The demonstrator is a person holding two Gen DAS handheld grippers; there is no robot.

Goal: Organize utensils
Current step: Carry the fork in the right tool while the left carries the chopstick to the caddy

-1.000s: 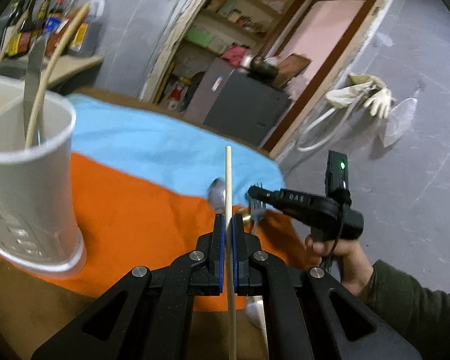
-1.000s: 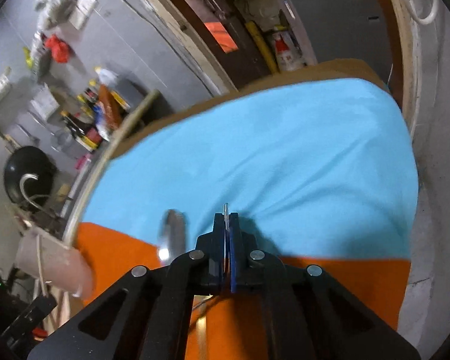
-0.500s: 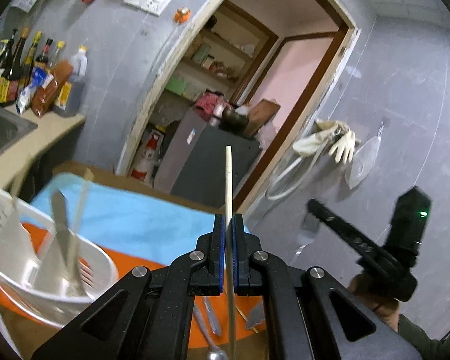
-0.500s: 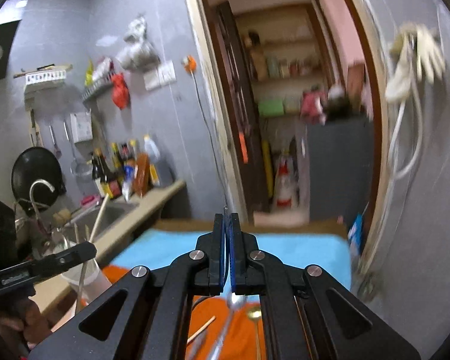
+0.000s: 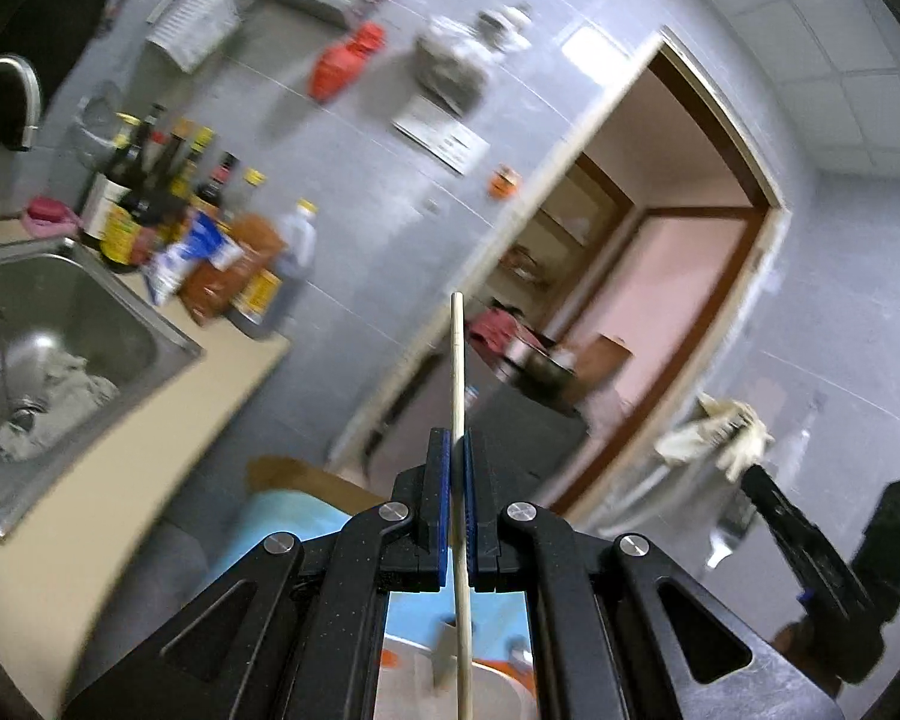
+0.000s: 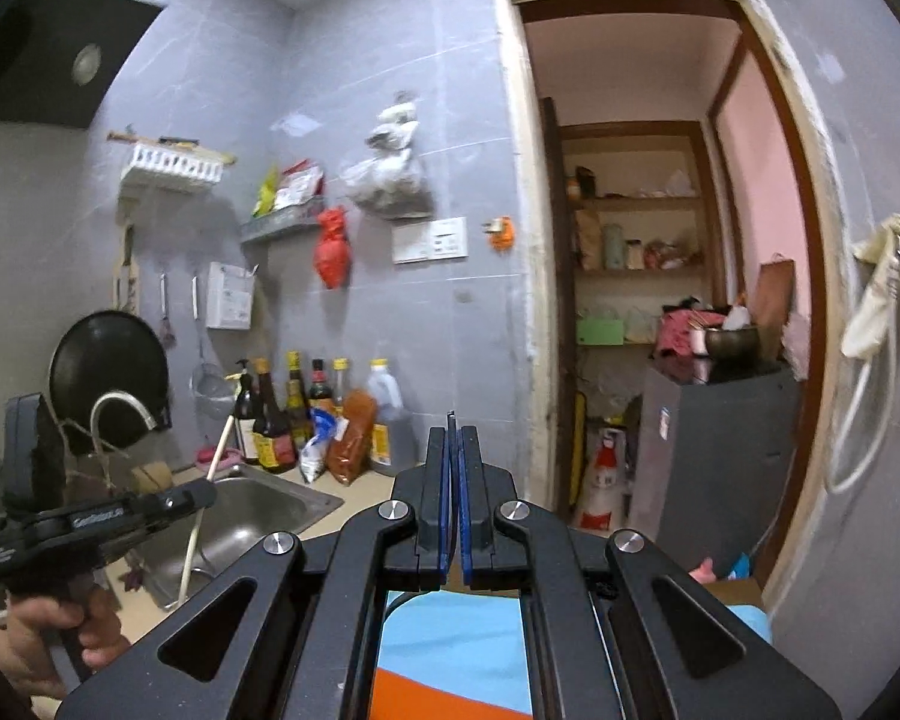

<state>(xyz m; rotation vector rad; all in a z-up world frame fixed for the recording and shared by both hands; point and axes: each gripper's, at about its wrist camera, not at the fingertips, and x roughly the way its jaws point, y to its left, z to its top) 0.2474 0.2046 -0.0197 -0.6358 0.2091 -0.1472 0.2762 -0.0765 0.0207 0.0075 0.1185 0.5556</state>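
- Right now a thin pale wooden chopstick [image 5: 457, 420] is standing upright between the blue-padded fingers of the black left gripper [image 5: 457, 450], its tip reaching up in front of the grey tiled wall; the jaws are pressing closed on it.
- Below that grip, the stick's lower end is hanging over the rim of a white plastic utensil cup [image 5: 498, 684], which is sitting on an orange and light-blue cloth [image 5: 294, 522]; something flat and grey is showing blurred inside the cup.
- Seen from the right wrist, the same chopstick [image 6: 204, 510] is slanting up out of the left gripper [image 6: 201, 495], with the bare left hand [image 6: 42, 642] wrapping the grip.
- Meanwhile the black right gripper [image 6: 455, 438] is holding its jaws nearly together around a thin dark metal strip, apparently a utensil handle; from the left wrist a fork-like silver head [image 5: 723, 534] is showing at that gripper [image 5: 756, 486].
- Beyond, a stainless steel sink [image 6: 252, 510] and a row of sauce bottles [image 6: 306, 414] are lining the counter.
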